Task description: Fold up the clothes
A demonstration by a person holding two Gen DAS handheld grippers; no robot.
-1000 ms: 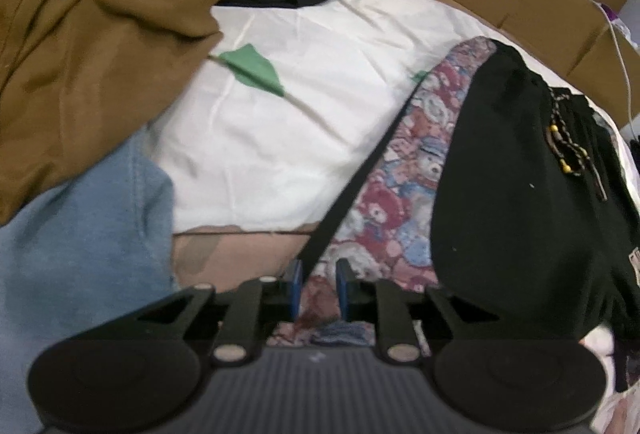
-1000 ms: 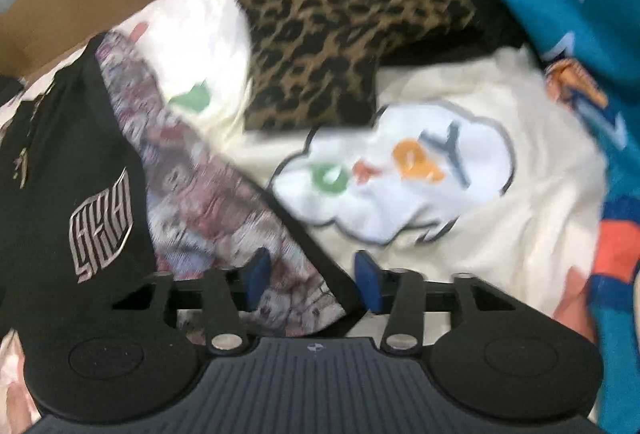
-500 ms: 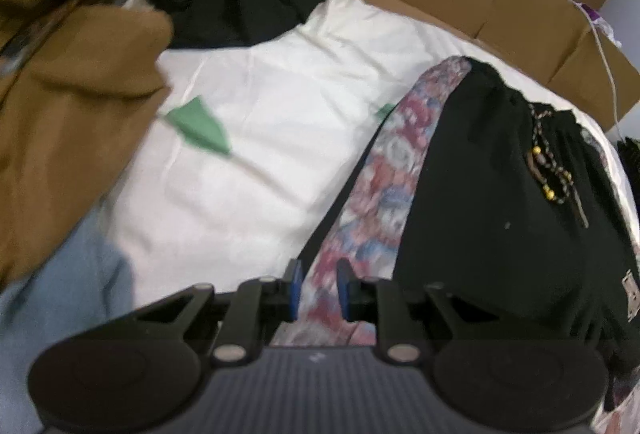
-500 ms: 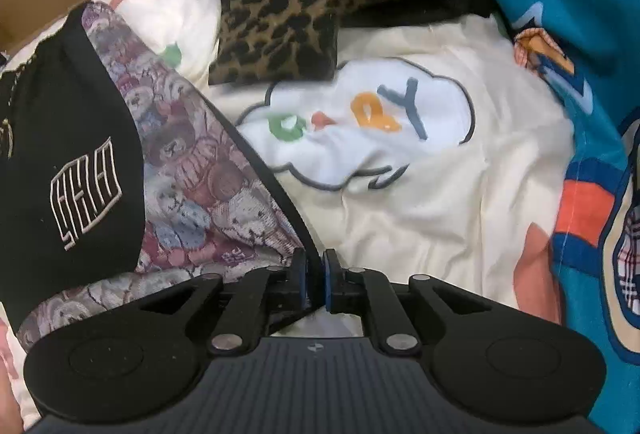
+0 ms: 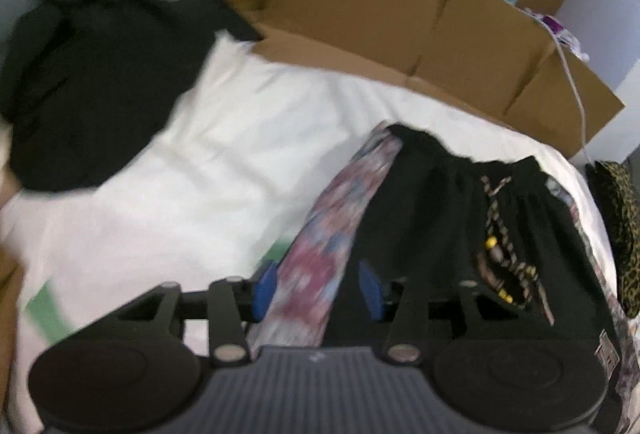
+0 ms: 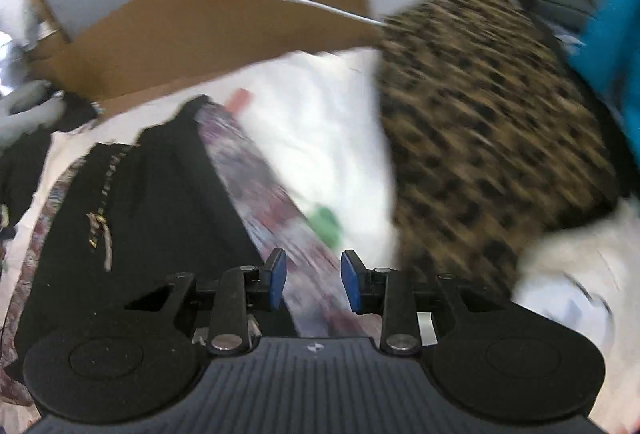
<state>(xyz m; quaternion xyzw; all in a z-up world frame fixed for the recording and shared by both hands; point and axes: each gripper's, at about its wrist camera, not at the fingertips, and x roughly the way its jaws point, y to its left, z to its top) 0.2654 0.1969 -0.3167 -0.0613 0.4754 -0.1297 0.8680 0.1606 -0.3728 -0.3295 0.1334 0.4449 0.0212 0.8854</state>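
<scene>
1. Between the blue pads of the left gripper [image 5: 316, 288] a strip of the printed side panel [image 5: 320, 254] of the black shorts [image 5: 432, 218] is seen; the jaws are opening, and the pads stand apart and clear of the cloth.
2. Ahead and to the right of that gripper the shorts are laid out flat on a white sheet [image 5: 224, 162], with the waistband at the far end.
3. A braided drawstring [image 5: 496, 238] with yellow beads is seen on the black fabric, to the right of the gripper.
4. Ahead and to the left of it a crumpled black garment [image 5: 92, 90] is heaped on the sheet.
5. Beyond the sheet a cardboard wall [image 5: 360, 6] is seen, with a white cable [image 5: 576, 90] draped over it at the far right.
6. Between the pads of the right gripper [image 6: 313, 284] the other printed panel [image 6: 256, 186] of the shorts [image 6: 152, 194] is seen; these jaws too are opening, and no pressure on the cloth is visible.
7. Left of that gripper the black body of the shorts is spread, its drawstring [image 6: 100, 218] lying on top.
8. Ahead and to the right of it a leopard-print garment [image 6: 480, 130] is piled, much blurred.
9. At the far right edge a teal garment [image 6: 616, 46] is partly seen.
10. Whether the leopard-print garment touches the shorts cannot be told from the blurred view.
</scene>
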